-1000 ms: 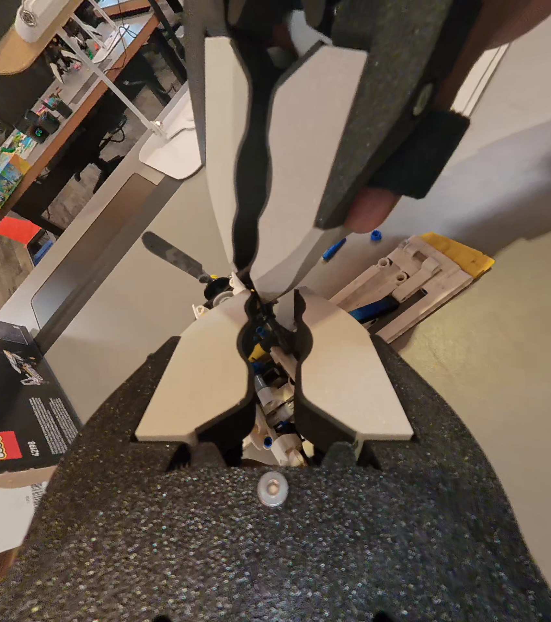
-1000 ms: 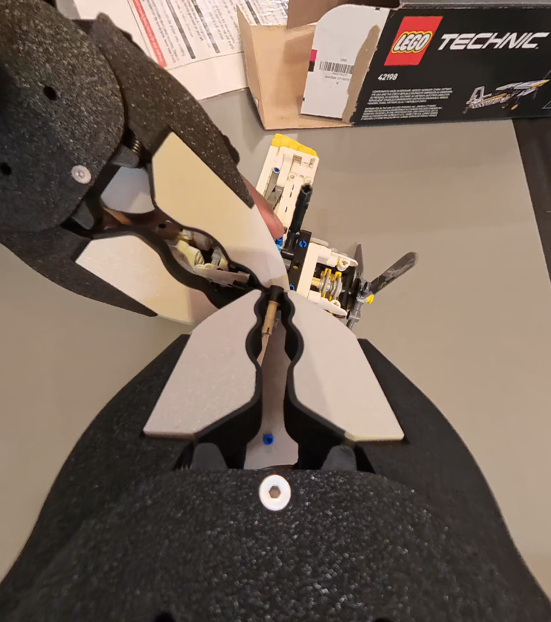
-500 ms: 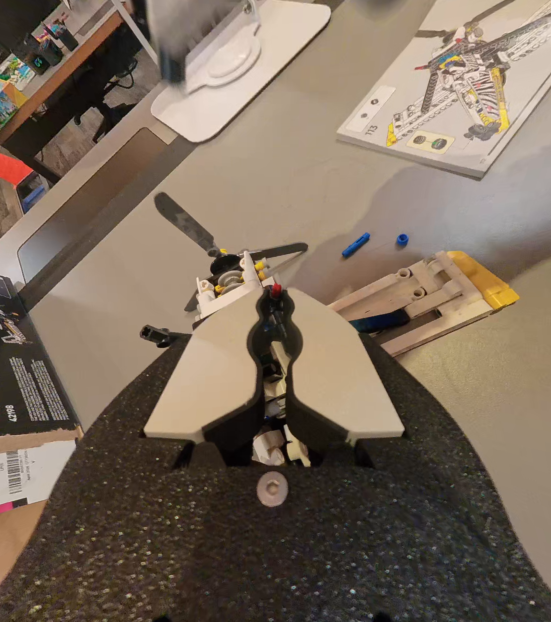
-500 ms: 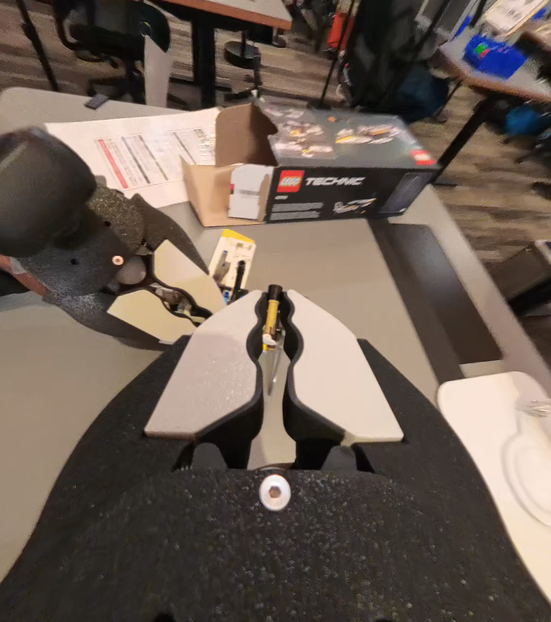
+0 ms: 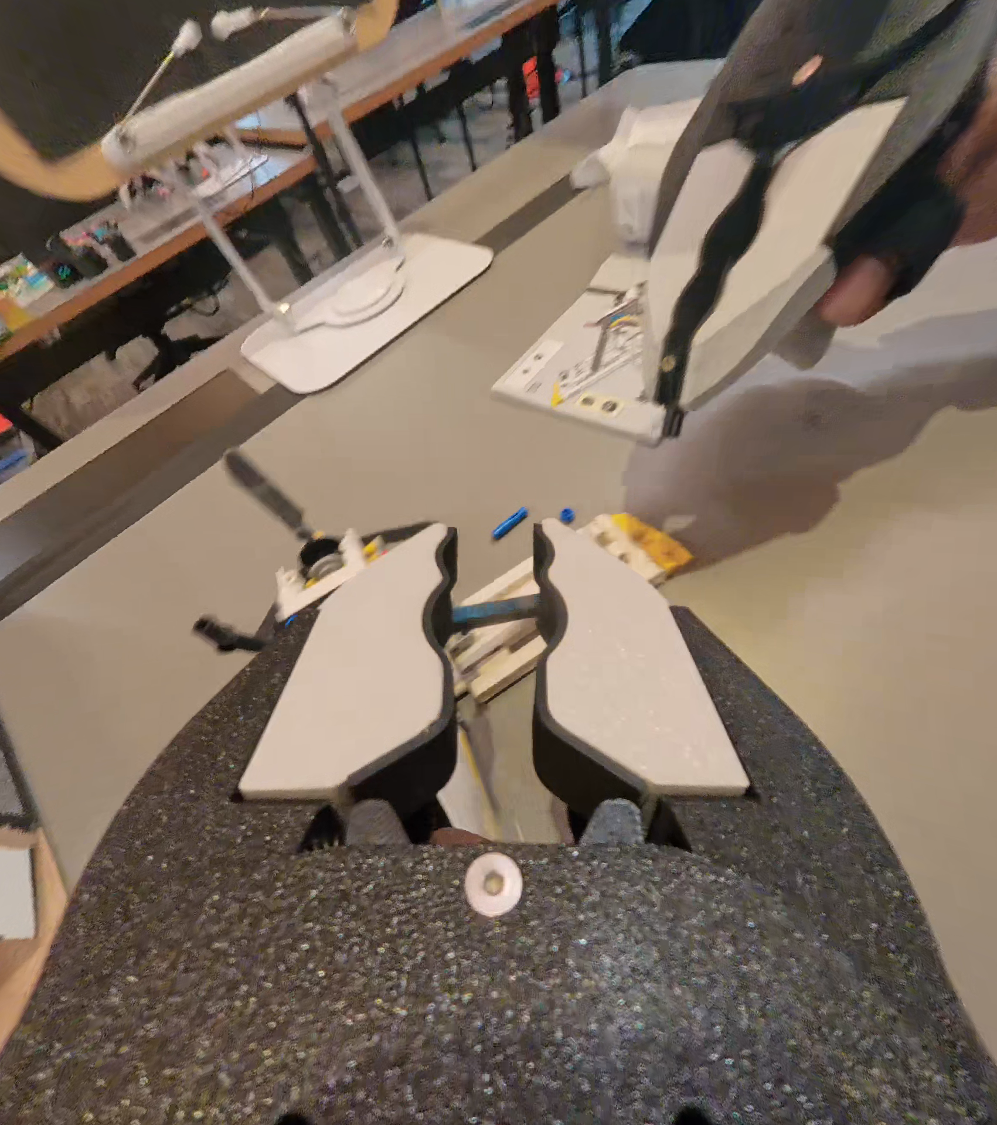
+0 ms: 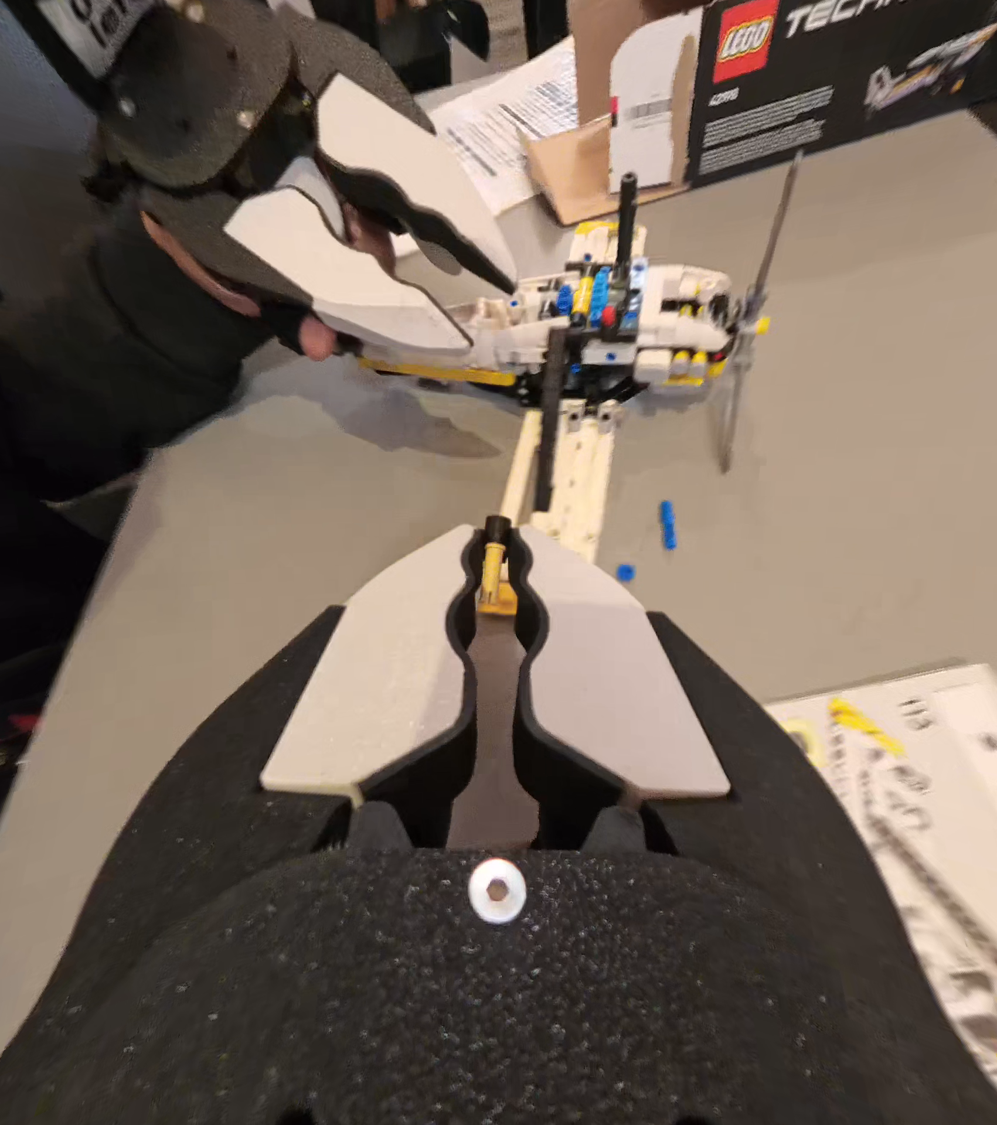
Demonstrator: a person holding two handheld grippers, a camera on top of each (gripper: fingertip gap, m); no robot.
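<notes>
A white, yellow and black brick-built plane (image 6: pixel 654 316) lies on the grey table (image 6: pixel 301 548), propeller (image 6: pixel 751 341) to the right and one wing (image 6: pixel 581 462) pointing toward me. My left gripper (image 5: pixel 494 536) is open above it. The wing (image 5: pixel 496 657) shows through the gap. In the right wrist view the left gripper (image 6: pixel 486 313) straddles the plane's rear body. My right gripper (image 6: pixel 497 532) is shut on a small yellow pin with a black end (image 6: pixel 493 557), held above the wing tip. It also shows in the left wrist view (image 5: pixel 669 408), raised at the upper right.
A blue pin (image 6: pixel 668 525) and a blue bush (image 6: pixel 625 571) lie beside the wing. A dark set box (image 6: pixel 818 91) and papers (image 6: pixel 502 122) stand behind the plane. An instruction booklet (image 6: pixel 940 822) lies at the right. A white lamp base (image 5: pixel 362 304) is farther back. There is about 8 centimetres between the tips of the two grippers.
My left fingers, closed narrowly on the plane half a second ago, have spread apart. My right gripper, still holding the pin, has swung back toward the plane from farther off.
</notes>
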